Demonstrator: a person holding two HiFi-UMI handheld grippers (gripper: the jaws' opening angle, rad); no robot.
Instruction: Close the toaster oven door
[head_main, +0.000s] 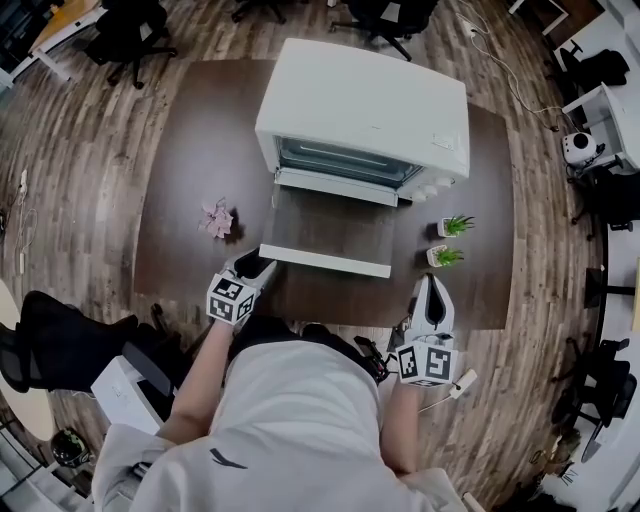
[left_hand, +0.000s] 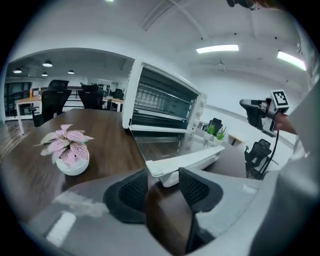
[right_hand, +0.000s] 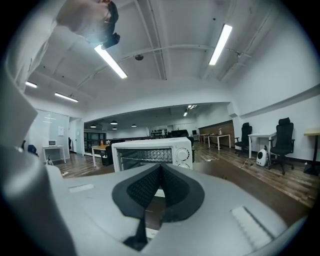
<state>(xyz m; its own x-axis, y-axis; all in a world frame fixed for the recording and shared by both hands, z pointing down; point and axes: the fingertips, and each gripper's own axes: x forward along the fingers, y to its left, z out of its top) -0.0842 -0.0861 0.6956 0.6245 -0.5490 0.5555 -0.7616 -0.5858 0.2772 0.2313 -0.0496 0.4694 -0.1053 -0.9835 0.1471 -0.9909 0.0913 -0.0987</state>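
On table (head_main: 180, 150), lowered door (head_main: 330, 232) blocks centre (pink plant (head_main: 216, 218) left, 2 green plants (head_main: 446, 256) right).

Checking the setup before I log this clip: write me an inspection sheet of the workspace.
Surface: dark wooden table, nothing spilled.
Job's things: white toaster oven mid-table; its door lies folded down, open.
Clutter: pink plant in a white pot left of the door; two green potted plants to its right.
Grippers: left gripper has its jaws apart around the door's front left corner, not pressing on it; right gripper has its jaws together, empty, by the table's near edge.
Cables: white cable on the floor beyond the table.
Surroundings: wooden floor, office chairs, desks.
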